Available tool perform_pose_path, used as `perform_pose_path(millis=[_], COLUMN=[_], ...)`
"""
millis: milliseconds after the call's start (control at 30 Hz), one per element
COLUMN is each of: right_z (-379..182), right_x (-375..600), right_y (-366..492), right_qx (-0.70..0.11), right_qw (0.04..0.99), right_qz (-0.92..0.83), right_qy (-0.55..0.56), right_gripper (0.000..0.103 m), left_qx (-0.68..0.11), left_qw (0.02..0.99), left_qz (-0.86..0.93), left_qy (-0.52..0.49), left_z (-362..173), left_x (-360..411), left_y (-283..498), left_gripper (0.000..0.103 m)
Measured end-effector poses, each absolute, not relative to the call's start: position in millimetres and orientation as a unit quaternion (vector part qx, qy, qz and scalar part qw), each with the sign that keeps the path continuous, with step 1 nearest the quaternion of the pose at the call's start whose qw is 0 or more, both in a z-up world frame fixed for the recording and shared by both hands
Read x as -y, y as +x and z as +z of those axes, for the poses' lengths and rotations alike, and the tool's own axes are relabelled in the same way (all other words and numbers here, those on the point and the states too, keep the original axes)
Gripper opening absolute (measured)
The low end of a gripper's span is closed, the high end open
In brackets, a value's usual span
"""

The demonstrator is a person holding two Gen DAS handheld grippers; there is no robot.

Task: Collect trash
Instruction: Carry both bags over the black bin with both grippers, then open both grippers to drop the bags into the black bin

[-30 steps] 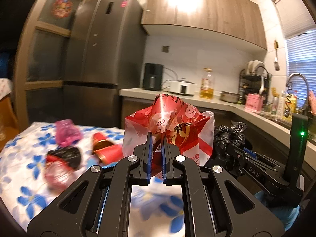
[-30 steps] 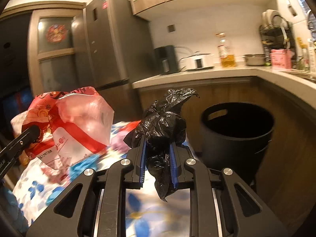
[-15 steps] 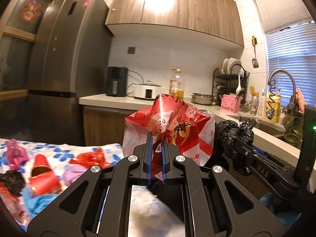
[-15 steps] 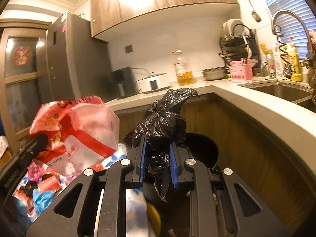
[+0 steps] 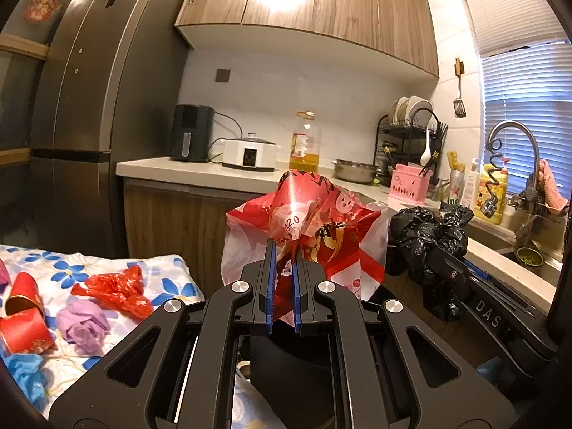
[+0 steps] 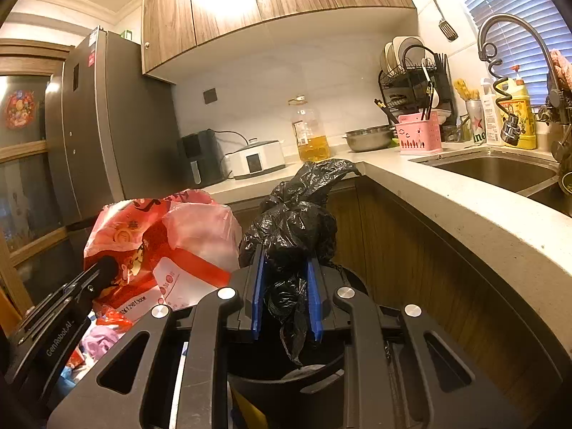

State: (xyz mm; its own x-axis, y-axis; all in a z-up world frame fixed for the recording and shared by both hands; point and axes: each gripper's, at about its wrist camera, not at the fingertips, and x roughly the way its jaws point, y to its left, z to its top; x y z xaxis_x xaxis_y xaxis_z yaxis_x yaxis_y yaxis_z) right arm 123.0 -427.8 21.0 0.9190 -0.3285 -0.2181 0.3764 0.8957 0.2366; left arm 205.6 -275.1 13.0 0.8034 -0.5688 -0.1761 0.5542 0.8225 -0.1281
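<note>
My left gripper (image 5: 284, 250) is shut on a crumpled red and white plastic bag (image 5: 314, 236) and holds it in the air over the black trash bin (image 5: 296, 364). The bag also shows in the right wrist view (image 6: 161, 246). My right gripper (image 6: 286, 268) is shut on a crumpled black plastic bag (image 6: 296, 221), held above the bin (image 6: 286, 386), whose rim shows just below the fingers. The black bag shows at the right of the left wrist view (image 5: 429, 239).
A table with a blue-flowered cloth (image 5: 153, 264) lies to the left, carrying a red bag (image 5: 121, 289), a purple wad (image 5: 84, 325), red paper cups (image 5: 23, 321) and blue trash (image 5: 25, 371). A kitchen counter (image 6: 482, 214) with sink (image 6: 500, 171) curves along the right. A fridge (image 5: 89, 107) stands behind.
Both grippers swung right from above the table to above the bin, each still holding its bag. The bin now lies directly beneath them.
</note>
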Motion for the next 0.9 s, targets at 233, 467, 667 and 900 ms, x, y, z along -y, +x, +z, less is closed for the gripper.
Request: perform_pose_path(millis=[233, 467, 667, 900], right_z=[15, 8, 4, 0], right_x=[432, 433, 440, 445], right_y=[136, 147, 154, 159], right_qx=[-0.095, -0.101, -0.111, -0.123], right_qw=[0.969, 0.97, 0.97, 0.968], right_qz=[-0.185, -0.176, -0.164, -0.161], right_qy=[0.135, 0.134, 0.143, 0.152], right_gripper=[0.023, 0.025, 0.028, 0.037], left_qx=[-0.117, -0.124, -0.139, -0.155], left_qw=[0.949, 0.947, 0.941, 0.935], left_qz=[-0.29, -0.296, -0.306, -0.316], left_qy=[-0.035, -0.031, -0.028, -0.031], left_z=[3, -2, -7, -15], left_x=[285, 297, 307, 312], left_y=[222, 230, 239, 248], left_gripper=[0.007, 0.008, 0.008, 0.012])
